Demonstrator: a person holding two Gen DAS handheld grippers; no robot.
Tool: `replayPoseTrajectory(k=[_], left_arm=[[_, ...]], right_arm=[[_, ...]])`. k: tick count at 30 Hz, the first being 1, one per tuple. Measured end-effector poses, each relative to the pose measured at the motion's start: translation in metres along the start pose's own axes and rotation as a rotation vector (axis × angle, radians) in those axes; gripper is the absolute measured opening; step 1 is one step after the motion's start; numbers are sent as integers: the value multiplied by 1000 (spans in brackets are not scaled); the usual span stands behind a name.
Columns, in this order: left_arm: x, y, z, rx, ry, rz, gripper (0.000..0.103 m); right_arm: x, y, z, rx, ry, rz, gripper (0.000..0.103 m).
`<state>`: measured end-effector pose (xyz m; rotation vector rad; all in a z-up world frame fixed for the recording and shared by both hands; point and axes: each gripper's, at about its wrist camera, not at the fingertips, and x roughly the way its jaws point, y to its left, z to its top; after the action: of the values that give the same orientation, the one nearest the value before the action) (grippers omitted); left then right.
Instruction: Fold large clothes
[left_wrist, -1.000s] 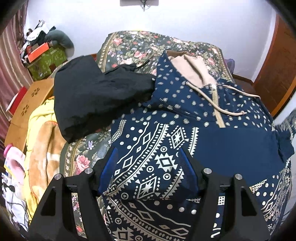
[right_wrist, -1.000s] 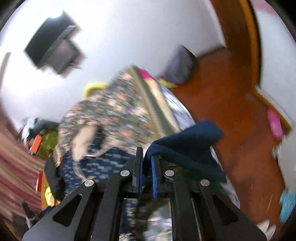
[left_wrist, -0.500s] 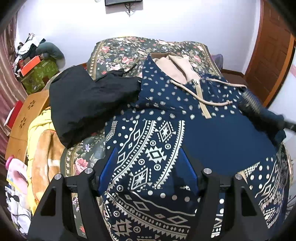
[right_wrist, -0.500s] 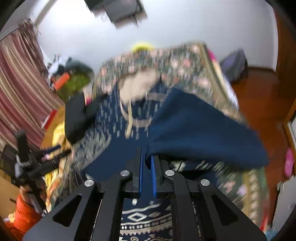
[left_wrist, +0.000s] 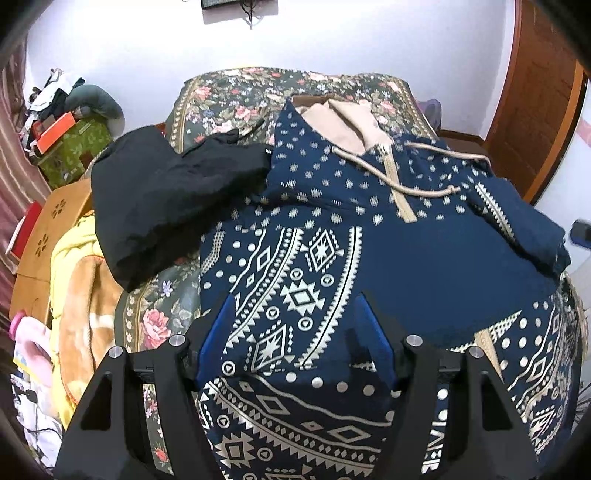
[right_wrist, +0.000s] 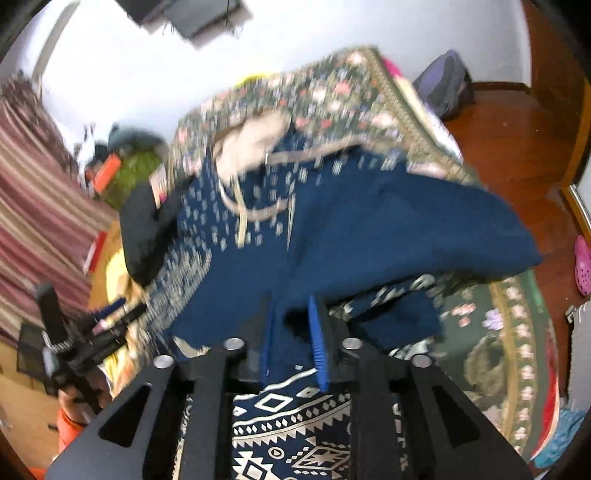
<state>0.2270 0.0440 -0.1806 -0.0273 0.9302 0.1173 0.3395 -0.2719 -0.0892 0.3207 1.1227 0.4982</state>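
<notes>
Motion blur smears the hoodie (right_wrist: 236, 206) and floral bedspread (right_wrist: 332, 96) in the right wrist view, the black garment (left_wrist: 166, 199) hides the hoodie's sleeve, and the wall-mounted screen (left_wrist: 225, 3) is cut off.

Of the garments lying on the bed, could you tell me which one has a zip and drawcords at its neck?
The navy patterned hoodie, with a beige-lined hood; the black garment beside it is plain.
</notes>
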Motion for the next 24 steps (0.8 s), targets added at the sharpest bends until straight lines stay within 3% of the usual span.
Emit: replayPoseTrajectory(k=[3,5,8,13,17,20,21,24], left_arm=[[-3,0,5,-8,-17,-8,67],[-5,0,8,-10,-28,-10,67],[-5,3,10,-34,-38,-17,67],[4,12,8,-77,-13,-31,67],[10,18,4,-84,-2,-13,67],[13,25,1,-97,5,-3,67],[14,26,0,-101,8,-3,67],[15,32,-3,-110,11,4,67]], right_arm=[[-20,-14,7,65,-98,-30,49],[-26,-28,10,120,-139,-72,56],[-21,-64,11,254,-136,-115,57],[12,-113,3,449,-54,-101,58],[38,-135,1,550,-14,-65,57],[41,-139,8,560,-43,-60,57],[41,-140,11,552,-50,-67,55],[44,-142,18,534,-38,-89,21]])
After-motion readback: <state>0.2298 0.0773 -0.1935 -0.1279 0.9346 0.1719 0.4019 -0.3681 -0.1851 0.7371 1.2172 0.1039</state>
